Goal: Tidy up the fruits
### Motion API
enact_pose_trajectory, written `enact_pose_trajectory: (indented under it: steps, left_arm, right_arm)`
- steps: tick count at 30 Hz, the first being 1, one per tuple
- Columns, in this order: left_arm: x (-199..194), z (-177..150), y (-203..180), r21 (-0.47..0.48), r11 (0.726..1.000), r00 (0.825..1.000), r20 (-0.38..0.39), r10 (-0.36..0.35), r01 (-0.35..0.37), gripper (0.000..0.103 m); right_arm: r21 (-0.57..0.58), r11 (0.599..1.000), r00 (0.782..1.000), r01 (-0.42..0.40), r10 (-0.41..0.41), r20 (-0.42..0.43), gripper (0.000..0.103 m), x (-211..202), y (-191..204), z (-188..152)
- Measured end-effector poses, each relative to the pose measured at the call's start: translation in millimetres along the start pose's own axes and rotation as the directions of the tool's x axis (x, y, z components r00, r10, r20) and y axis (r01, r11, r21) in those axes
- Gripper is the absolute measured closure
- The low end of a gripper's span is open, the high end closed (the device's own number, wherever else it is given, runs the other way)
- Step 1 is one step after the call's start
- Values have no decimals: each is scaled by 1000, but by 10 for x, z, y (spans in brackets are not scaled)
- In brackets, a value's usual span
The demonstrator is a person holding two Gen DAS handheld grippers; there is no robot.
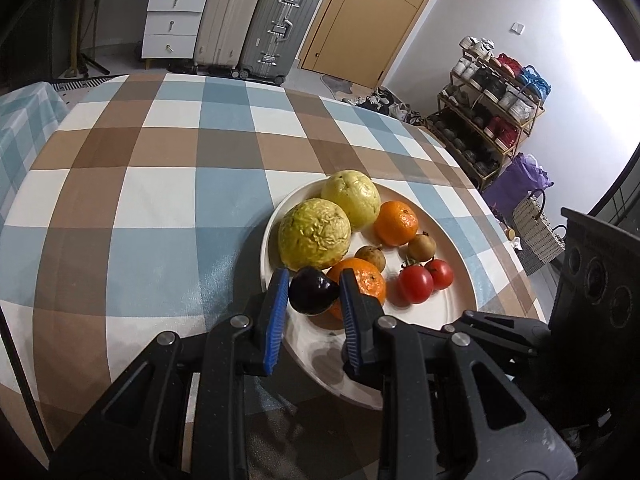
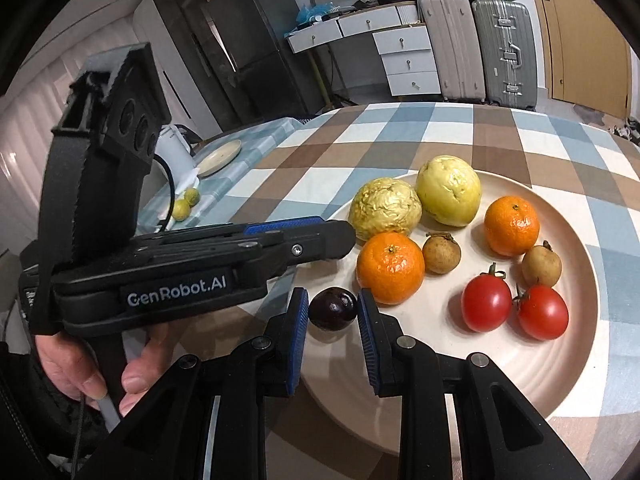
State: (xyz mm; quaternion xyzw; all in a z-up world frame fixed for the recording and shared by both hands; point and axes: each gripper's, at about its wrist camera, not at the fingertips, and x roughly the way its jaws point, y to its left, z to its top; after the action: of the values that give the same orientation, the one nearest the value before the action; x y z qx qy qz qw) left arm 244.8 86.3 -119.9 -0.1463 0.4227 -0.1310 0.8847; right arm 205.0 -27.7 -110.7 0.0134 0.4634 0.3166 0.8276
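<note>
A white plate (image 1: 460, 312) (image 2: 520, 380) on the checked tablecloth (image 1: 160, 200) holds two yellow-green guavas (image 1: 314, 234), two oranges (image 1: 396, 222), two tomatoes (image 1: 416, 284) and two small brown fruits (image 1: 370, 257). My left gripper (image 1: 315, 276) is shut on a dark purple fruit (image 1: 312, 292), just in front of the near orange. My right gripper (image 2: 333, 294) is shut on a dark purple fruit (image 2: 333, 309) over the plate's left rim, beside an orange (image 2: 390, 268). In the right wrist view the left gripper (image 2: 340, 236) reaches in side-on from the left, and whatever it holds is hidden.
A hand (image 2: 80, 364) grips the left gripper's handle. A side table at the left carries a small plate (image 2: 220, 156), a white kettle (image 2: 174, 152) and two green fruits (image 2: 186, 204). Suitcases (image 1: 256, 24), drawers (image 1: 172, 20) and a shoe rack (image 1: 488, 108) stand beyond the table.
</note>
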Motion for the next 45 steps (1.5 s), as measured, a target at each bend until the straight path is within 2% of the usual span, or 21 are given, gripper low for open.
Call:
enact_pose_trajectory:
  steps: [4, 6, 7, 9, 13, 15, 17, 22, 25, 27, 31, 34, 36, 42, 45]
  left_arm:
    - [-39, 14, -35, 12, 1000, 1000, 0, 2, -2, 76]
    - [-81, 16, -66, 22, 1000, 1000, 11, 4, -4, 62]
    - [-119, 17, -80, 21, 1000, 1000, 26, 13, -13, 58]
    - [-202, 20, -89, 13, 1000, 998, 54, 25, -26, 49]
    - [-397, 5, -125, 14, 999, 995, 95, 40, -41, 45]
    - [-509, -19, -166, 19, 998, 991, 121, 57, -60, 39]
    - [-635, -53, -228, 24, 997, 986, 147, 75, -80, 32]
    - [-923, -136, -411, 36, 994, 979, 183, 92, -100, 29]
    - [-1114, -204, -576, 53, 988, 968, 213, 129, -143, 20]
    - [-1255, -254, -682, 61, 982, 958, 238, 161, -180, 20]
    - [-1553, -344, -877, 76, 976, 944, 277, 177, -205, 16]
    - [-1762, -415, -1006, 85, 970, 931, 310, 192, -228, 5]
    - [-1936, -489, -1114, 91, 963, 913, 350, 207, -253, 1]
    - [-2305, -631, -1378, 101, 949, 884, 403, 234, -298, 1]
    - [-2463, -697, -1486, 95, 929, 847, 451, 280, -358, 1]
  right_arm:
    - [6, 1000, 1000, 11, -11, 1, 75, 32, -6, -2]
    - [7, 1000, 1000, 14, -14, 9, 71, 11, -18, -9]
    - [10, 1000, 1000, 5, -5, 15, 69, -11, -29, -13]
    - [10, 1000, 999, -4, 3, 41, 51, -85, -50, -34]
    - [34, 999, 995, -1, -2, 102, 49, -337, -134, -107]
    - [49, 999, 992, 14, -20, 123, 36, -448, -167, -144]
    - [72, 997, 986, 31, -43, 162, 30, -614, -210, -197]
    - [101, 992, 966, 75, -97, 238, 22, -995, -220, -283]
    - [104, 992, 958, 76, -102, 269, 15, -1188, -169, -300]
    - [91, 992, 948, 88, -111, 297, 14, -1340, -94, -306]
    - [64, 992, 929, 109, -124, 349, 12, -1629, 81, -312]
    - [55, 989, 906, 135, -145, 397, 7, -1865, 213, -344]
    - [51, 989, 895, 141, -149, 420, 5, -1984, 271, -367]
    - [41, 984, 857, 173, -171, 486, 1, -2348, 454, -487]
    - [35, 980, 837, 196, -186, 516, 1, -2495, 527, -537]
